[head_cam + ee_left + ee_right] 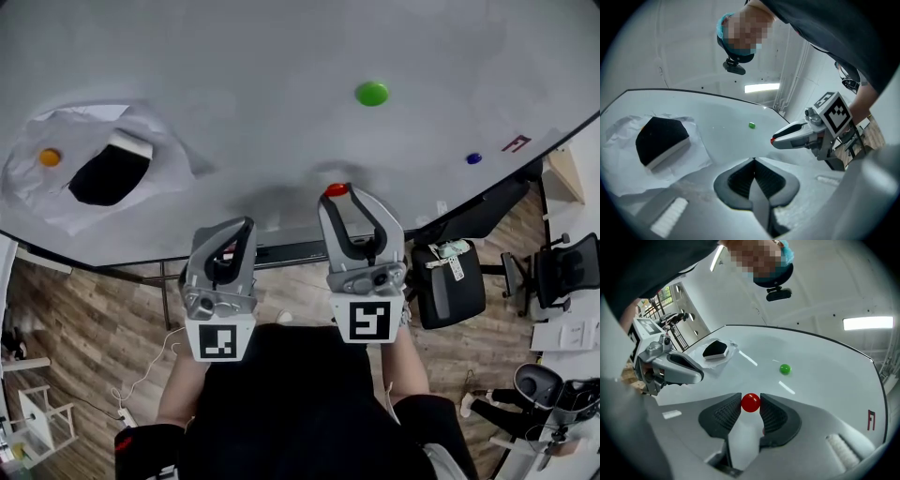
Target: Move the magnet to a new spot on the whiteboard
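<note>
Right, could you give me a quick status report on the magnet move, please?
Left gripper shut, empty. Right gripper shut on red magnet, by the whiteboard. Green magnet further up, apart; nothing blocking.

Office-like lab workroom, large whiteboard (pixel 234 84), black swivel office chairs (pixel 448 291) beside it, wood-plank floor (pixel 84 309) with a white cable (pixel 141 377) trailing across it, small white shelf unit (pixel 42 417), overhead strip light (pixel 761 87), plain white walls

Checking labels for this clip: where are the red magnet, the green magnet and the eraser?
red magnet (pixel 750 402), right gripper view, its centre.
green magnet (pixel 371 94), head view, its centre.
eraser (pixel 106 176), head view, black felt face.
</note>
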`<state>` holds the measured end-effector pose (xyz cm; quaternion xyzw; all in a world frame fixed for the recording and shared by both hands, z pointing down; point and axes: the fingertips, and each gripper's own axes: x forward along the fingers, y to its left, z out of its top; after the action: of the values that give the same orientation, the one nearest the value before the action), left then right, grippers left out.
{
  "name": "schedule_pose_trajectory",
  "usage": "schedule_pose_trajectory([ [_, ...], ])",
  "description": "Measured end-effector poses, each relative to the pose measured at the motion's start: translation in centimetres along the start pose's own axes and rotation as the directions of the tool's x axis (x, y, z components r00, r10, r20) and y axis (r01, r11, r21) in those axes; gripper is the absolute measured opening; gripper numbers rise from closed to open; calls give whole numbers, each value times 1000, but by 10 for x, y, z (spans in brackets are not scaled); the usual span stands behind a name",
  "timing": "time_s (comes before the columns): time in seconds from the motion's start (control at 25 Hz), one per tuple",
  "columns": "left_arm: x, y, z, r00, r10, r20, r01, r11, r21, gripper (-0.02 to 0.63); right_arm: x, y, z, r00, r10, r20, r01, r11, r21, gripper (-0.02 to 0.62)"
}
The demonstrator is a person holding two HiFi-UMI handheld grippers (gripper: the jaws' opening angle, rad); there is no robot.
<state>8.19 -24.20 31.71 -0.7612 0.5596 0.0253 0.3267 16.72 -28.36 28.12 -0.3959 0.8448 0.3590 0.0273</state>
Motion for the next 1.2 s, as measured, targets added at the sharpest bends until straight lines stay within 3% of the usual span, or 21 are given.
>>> schedule_pose_trajectory([
  [0.36,0,7,-3,998,66,-21,-65,998,21,2,12,-11,-5,999,11,37,-11,1000,14,126],
  [1.2,-11,10,-7,991,121,-63,-118,992,42,2,23,-9,-12,998,35,54,-37,999,36,126],
])
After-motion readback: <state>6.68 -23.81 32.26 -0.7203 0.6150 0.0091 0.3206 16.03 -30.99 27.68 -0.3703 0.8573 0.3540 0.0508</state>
